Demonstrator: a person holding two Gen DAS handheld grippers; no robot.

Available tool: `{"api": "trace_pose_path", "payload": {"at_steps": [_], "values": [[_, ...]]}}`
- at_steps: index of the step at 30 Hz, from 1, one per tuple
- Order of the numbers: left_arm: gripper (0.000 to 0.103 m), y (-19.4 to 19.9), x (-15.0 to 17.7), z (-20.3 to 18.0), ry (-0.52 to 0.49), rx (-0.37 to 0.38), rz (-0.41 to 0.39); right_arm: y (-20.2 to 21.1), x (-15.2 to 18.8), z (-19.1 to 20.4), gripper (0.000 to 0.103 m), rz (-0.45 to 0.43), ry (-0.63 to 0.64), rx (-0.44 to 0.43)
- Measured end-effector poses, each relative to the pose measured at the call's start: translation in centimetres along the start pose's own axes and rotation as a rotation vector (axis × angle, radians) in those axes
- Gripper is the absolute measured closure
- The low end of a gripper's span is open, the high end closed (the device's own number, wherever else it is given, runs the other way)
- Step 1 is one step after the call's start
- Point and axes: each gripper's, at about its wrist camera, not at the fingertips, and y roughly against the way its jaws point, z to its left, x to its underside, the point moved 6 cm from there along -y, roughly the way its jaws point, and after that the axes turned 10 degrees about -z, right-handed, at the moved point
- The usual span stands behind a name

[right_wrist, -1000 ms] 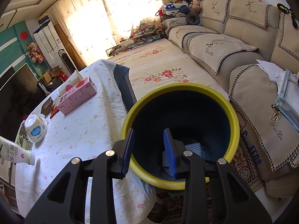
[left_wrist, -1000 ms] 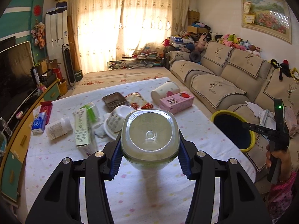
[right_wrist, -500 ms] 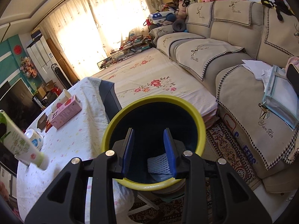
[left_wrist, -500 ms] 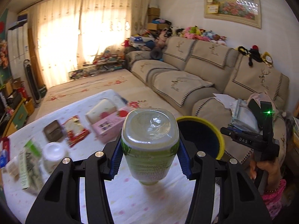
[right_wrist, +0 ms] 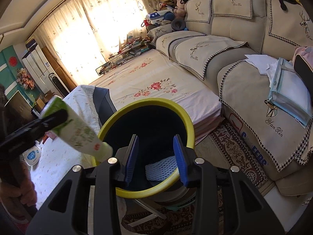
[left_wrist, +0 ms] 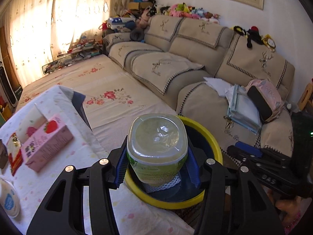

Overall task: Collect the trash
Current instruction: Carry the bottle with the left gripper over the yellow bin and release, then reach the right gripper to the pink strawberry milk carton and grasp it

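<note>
Left gripper (left_wrist: 157, 165) clamps one bottle (left_wrist: 157, 148), pads on its sides. Bottle long axis tilts cap-down toward bin (left_wrist: 203, 200); cap near bin's left rim, body not fully over opening.

Right gripper (right_wrist: 155, 157) empty, jaws part-open, just been opening, hangs over bin's near rim.

Left of bin, table (left_wrist: 64, 176): one pink carton (left_wrist: 46, 145), one white cup (right_wrist: 32, 155).

One bin, one mesh piece (right_wrist: 162, 169) inside.
</note>
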Motion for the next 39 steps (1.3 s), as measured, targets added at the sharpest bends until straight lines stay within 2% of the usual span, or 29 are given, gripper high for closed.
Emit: {"api": "trace_pose_path", "payload": {"at_steps": [3,4,7,9,14,20,24,27,31,32,34,36,39], "values": [[0.051,-2.2,1.2,-0.1,0.015,0.003,0.052,-0.1,0.2,-0.1,0.067,0.006,-0.005,0.001],[0.047,-2.7,1.4,0.0,0.017,-0.004,0.062,-0.1,0.2,-0.1,0.066,0.006,-0.006,0.002],[0.042,-2.4,1.7,0.2,0.020,-0.011,0.055,-0.1,0.1,-0.1,0.064,0.006,-0.004,0.000],[0.042,-1.4,1.6,0.5,0.014,-0.018,0.037,-0.2,0.2,0.3,0.064,0.008,0.002,-0.005],[0.030,4.1,1.7,3.0,0.040,-0.050,-0.042,-0.7,0.7,1.9,0.063,0.025,0.030,-0.024],[0.014,12.6,3.9,9.5,0.119,-0.144,-0.149,-1.7,1.3,5.5,0.059,0.050,0.089,-0.054],[0.008,18.6,6.2,15.3,0.155,-0.264,-0.235,-2.6,1.6,8.8,0.057,0.063,0.151,-0.078],[0.005,22.9,8.4,20.1,0.165,-0.383,-0.296,-3.4,1.7,12.6,0.051,0.072,0.210,-0.118],[0.005,26.7,11.4,26.0,0.217,-0.498,-0.306,-4.3,1.7,17.7,0.047,0.074,0.280,-0.166],[0.005,27.6,12.2,27.4,0.239,-0.514,-0.312,-4.6,1.7,19.1,0.047,0.073,0.299,-0.175],[0.005,29.1,13.6,29.6,0.290,-0.540,-0.330,-5.3,1.7,22.0,0.039,0.069,0.332,-0.196],[0.005,30.4,15.1,31.4,0.345,-0.535,-0.347,-6.1,1.5,24.5,0.033,0.047,0.363,-0.204],[0.005,30.6,16.3,33.1,0.420,-0.527,-0.324,-8.4,0.2,26.7,0.033,0.006,0.404,-0.154]]}}
